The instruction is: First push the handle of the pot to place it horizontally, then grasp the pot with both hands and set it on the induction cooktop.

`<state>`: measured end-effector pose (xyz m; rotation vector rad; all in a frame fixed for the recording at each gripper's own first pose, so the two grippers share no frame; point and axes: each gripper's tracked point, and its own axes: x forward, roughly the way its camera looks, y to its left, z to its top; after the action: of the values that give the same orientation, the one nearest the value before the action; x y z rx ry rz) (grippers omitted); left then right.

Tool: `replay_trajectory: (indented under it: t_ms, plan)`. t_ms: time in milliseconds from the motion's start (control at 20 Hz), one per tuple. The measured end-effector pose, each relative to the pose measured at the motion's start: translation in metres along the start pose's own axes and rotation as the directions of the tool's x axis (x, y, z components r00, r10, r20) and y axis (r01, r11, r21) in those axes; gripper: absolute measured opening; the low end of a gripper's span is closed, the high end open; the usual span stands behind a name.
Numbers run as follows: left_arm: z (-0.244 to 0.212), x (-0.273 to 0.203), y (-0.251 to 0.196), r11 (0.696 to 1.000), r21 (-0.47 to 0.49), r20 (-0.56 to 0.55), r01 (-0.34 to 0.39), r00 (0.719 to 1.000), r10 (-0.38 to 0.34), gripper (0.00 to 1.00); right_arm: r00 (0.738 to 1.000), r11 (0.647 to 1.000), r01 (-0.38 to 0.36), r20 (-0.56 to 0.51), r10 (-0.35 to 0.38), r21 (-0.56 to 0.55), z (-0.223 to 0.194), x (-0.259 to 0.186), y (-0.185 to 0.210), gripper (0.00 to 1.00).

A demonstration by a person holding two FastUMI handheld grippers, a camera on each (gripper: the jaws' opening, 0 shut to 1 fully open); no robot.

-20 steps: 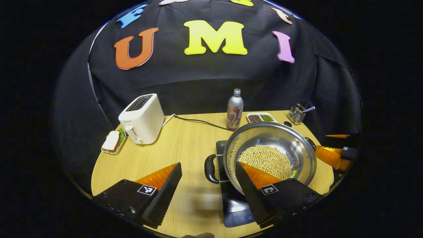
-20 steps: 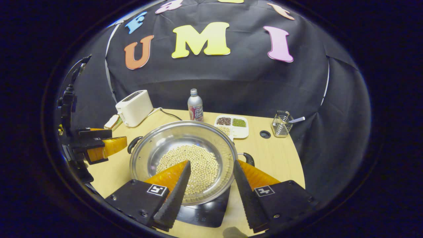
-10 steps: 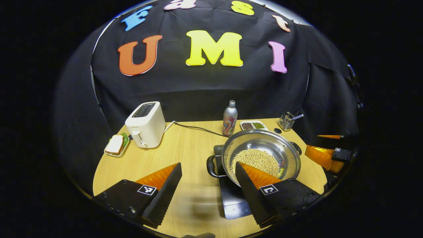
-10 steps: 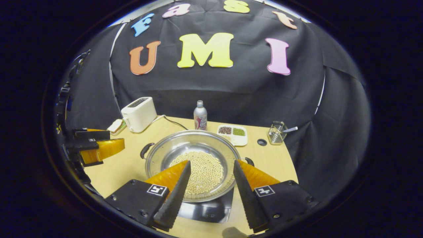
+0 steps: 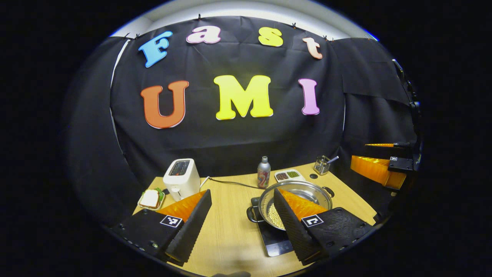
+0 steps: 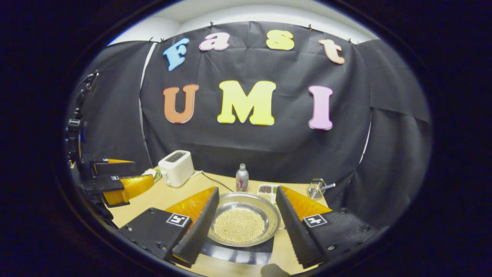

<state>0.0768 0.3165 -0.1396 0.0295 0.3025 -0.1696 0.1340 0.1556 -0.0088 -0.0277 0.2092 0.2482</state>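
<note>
A steel pot (image 5: 307, 189) with pale beans inside sits on the black induction cooktop (image 5: 273, 240). Its black handles (image 5: 251, 214) point left and right. My left gripper (image 5: 242, 192) is open and empty, held back from the pot and above the table's near side. In the right gripper view the pot (image 6: 242, 226) rests on the cooktop (image 6: 238, 254), partly behind my fingers. My right gripper (image 6: 247, 189) is open, holds nothing and stands well back from the pot. The left gripper (image 6: 142, 169) hangs open at the left, and the right gripper (image 5: 361, 152) hangs open at the right.
On the wooden table (image 5: 226, 215) stand a white toaster (image 5: 181, 179) with its cord, a sandwich on a small plate (image 5: 150, 199), a metal bottle (image 5: 263, 172), a divided dish of beans (image 5: 287, 176) and a wire utensil rack (image 5: 322, 164).
Both grippers have drawn back and up from the pot, which now looks much smaller. The pot has stayed on the cooktop. Both grippers remain open.
</note>
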Motion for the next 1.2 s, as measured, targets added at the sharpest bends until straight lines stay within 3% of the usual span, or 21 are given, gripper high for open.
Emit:
replay_trajectory:
  t_ms: [50,450,950,1200]
  plan:
    - [0.012,-0.009,0.004,1.000,0.001,0.029,-0.006,1.000,0.006,0.97,0.999,1.000,-0.001,0.033,0.001,0.003,0.012,-0.007,0.007,1.00]
    - [0.090,-0.081,0.048,0.993,-0.020,0.269,-0.113,0.956,0.115,0.96,0.973,0.999,-0.005,0.230,-0.005,0.046,0.085,-0.073,0.012,1.00]
    - [0.086,-0.120,0.069,0.985,-0.055,0.281,-0.163,0.944,0.172,0.96,0.965,0.996,0.053,0.252,-0.071,0.076,0.082,-0.109,-0.014,1.00]
    - [0.080,-0.125,0.071,0.982,-0.053,0.275,-0.184,0.942,0.191,0.96,0.971,0.997,0.037,0.235,-0.051,0.066,0.074,-0.109,-0.008,1.00]
